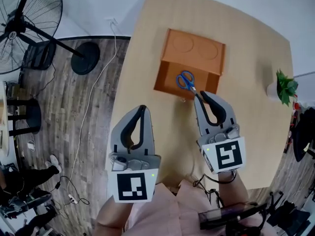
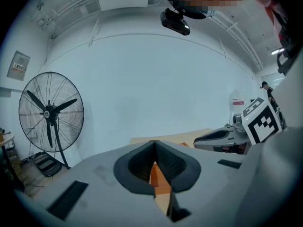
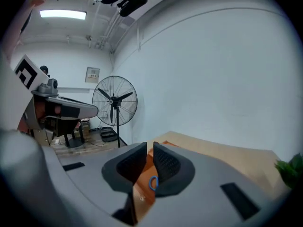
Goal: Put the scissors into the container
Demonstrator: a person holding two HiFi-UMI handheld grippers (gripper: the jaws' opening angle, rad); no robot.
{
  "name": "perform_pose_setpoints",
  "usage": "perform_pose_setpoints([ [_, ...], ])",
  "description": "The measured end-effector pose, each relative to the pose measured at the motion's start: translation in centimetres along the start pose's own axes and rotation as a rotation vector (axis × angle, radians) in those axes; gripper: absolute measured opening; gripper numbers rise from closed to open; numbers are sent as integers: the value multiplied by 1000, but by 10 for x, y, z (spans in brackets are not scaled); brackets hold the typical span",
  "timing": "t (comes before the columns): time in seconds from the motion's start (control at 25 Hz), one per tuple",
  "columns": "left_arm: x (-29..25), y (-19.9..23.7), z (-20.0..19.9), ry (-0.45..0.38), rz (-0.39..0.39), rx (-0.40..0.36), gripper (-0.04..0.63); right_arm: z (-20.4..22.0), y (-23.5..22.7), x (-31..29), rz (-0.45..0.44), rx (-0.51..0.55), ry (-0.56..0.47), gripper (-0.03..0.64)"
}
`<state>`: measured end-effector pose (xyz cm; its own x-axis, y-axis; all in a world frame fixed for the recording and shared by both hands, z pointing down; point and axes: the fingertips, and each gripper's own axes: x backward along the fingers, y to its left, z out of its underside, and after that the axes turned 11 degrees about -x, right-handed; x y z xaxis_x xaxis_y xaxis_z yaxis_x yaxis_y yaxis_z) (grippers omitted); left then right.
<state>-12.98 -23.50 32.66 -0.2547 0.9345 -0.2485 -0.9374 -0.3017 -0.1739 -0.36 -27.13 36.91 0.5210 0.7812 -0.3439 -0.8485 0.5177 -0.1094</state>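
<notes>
The scissors (image 1: 186,80), with blue handles, hang handles-first over the front part of the orange container (image 1: 197,50) on the wooden table (image 1: 256,48). My right gripper (image 1: 201,94) is shut on the scissors' blade end, just in front of the container. In the right gripper view a blue handle loop of the scissors (image 3: 152,182) shows below the nearly touching pads of the right gripper (image 3: 149,146), with the orange container (image 3: 142,174) behind. My left gripper (image 1: 143,107) hovers to the left, jaws shut and holding nothing; in its own view the left gripper (image 2: 154,144) points at the container (image 2: 158,176).
A small potted plant (image 1: 284,87) stands at the table's right edge. A big floor fan (image 1: 19,18) and its round base (image 1: 84,58) stand on the wooden floor to the left, with a white cable (image 1: 93,102) trailing along the table's side.
</notes>
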Motion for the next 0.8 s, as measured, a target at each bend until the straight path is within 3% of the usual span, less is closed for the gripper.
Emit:
perform_pose_setpoints([
  [0.36,57,-20,-84,-149,-59,-72,5,-69,21,89,-13,26,-199,2],
  [0.8,113,-49,-137,-281,-84,-104,5,-106,36,160,20,85,-330,2],
])
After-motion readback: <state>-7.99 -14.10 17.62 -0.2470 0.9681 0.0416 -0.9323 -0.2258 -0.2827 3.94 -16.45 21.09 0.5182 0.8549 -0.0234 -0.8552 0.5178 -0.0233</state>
